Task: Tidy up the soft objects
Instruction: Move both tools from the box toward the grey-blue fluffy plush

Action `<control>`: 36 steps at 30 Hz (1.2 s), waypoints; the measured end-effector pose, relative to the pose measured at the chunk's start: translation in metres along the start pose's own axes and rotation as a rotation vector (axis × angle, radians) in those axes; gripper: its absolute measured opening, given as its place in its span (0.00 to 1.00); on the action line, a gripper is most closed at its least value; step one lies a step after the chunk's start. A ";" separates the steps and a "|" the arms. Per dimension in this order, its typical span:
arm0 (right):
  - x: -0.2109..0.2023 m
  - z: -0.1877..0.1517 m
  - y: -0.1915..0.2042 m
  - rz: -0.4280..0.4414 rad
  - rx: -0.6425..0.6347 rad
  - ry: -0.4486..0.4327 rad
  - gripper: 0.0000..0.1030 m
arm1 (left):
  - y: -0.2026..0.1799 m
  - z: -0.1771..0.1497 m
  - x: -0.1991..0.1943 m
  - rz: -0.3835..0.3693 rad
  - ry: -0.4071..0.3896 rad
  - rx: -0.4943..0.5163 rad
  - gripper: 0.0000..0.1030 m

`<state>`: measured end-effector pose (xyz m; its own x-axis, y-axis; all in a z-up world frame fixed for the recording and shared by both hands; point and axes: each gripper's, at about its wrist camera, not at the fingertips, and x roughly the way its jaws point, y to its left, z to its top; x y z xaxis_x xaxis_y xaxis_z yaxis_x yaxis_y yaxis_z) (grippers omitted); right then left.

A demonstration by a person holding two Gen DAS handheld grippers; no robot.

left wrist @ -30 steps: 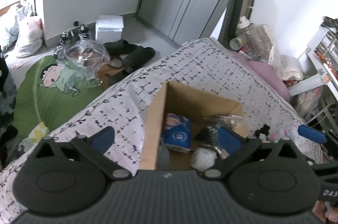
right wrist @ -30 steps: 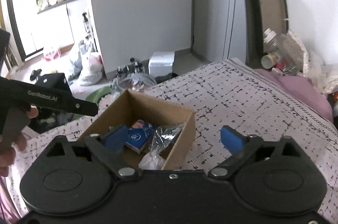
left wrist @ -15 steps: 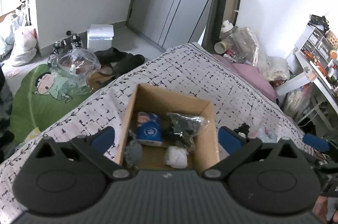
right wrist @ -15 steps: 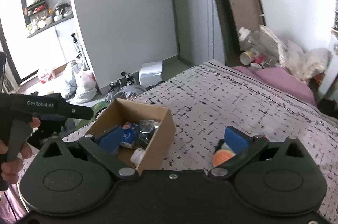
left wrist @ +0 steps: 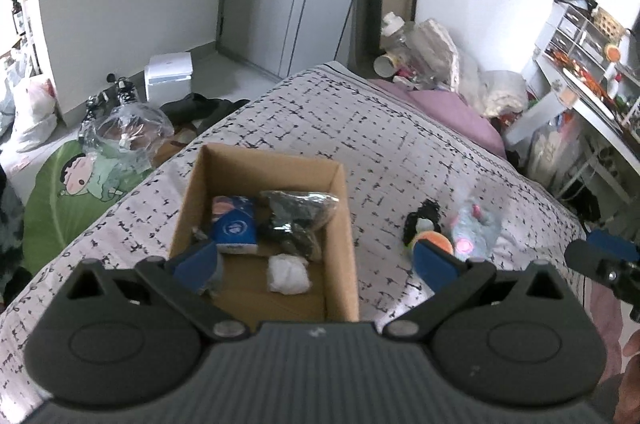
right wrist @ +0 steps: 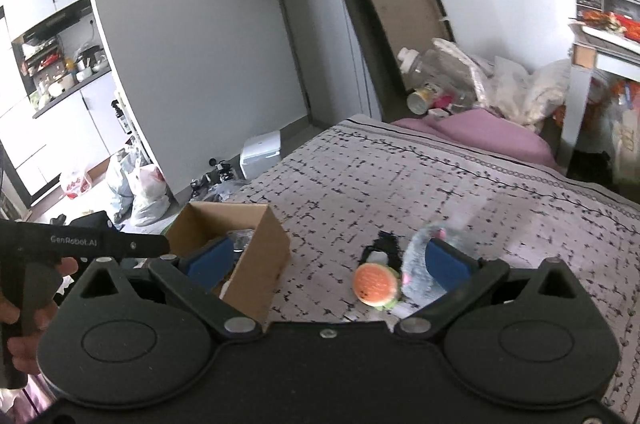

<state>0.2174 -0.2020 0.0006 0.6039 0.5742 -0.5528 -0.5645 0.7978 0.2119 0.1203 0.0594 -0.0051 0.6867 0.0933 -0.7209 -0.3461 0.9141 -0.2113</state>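
Soft toys wait on the bed beside the box.

Left wrist view: the left gripper (left wrist: 314, 260), spread wide and empty, hovers over the open brown cardboard box (left wrist: 344, 207); a careless descent could crush its wall.
Right wrist view: the right gripper (right wrist: 326, 258), also spread and empty, faces the round orange burger plush (right wrist: 375, 284) and grey fluffy toy (right wrist: 416, 264), lying touching; closing could snag both.

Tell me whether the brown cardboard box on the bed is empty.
Not empty. The brown cardboard box is open-topped and holds a blue packet, a clear bag of dark items and a white wad.
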 end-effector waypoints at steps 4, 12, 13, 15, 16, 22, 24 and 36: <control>-0.006 -0.002 -0.010 -0.005 0.015 0.008 1.00 | -0.013 0.000 0.001 0.003 0.013 0.018 1.00; -0.016 -0.008 -0.031 -0.029 0.045 0.013 1.00 | -0.034 -0.002 0.006 -0.003 0.028 0.049 1.00; -0.017 -0.009 -0.033 -0.034 0.047 0.014 1.00 | -0.037 -0.002 0.006 -0.005 0.031 0.052 1.00; -0.019 -0.010 -0.039 -0.041 0.051 0.017 1.00 | -0.043 -0.002 0.008 -0.011 0.037 0.056 1.00; -0.020 -0.011 -0.041 -0.041 0.053 0.016 1.00 | -0.045 -0.003 0.009 -0.009 0.039 0.059 1.00; -0.023 -0.021 -0.058 -0.034 0.093 0.025 1.00 | -0.057 -0.004 0.014 -0.013 0.044 0.064 1.00; -0.022 -0.024 -0.063 -0.040 0.101 0.036 1.00 | -0.061 -0.004 0.017 -0.017 0.047 0.071 1.00; -0.015 -0.035 -0.098 -0.071 0.182 0.051 0.97 | -0.092 -0.002 0.040 -0.055 0.065 0.131 0.98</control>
<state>0.2439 -0.2952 -0.0406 0.6068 0.5089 -0.6106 -0.4076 0.8587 0.3106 0.1782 -0.0219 -0.0154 0.6577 0.0199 -0.7530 -0.2202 0.9611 -0.1670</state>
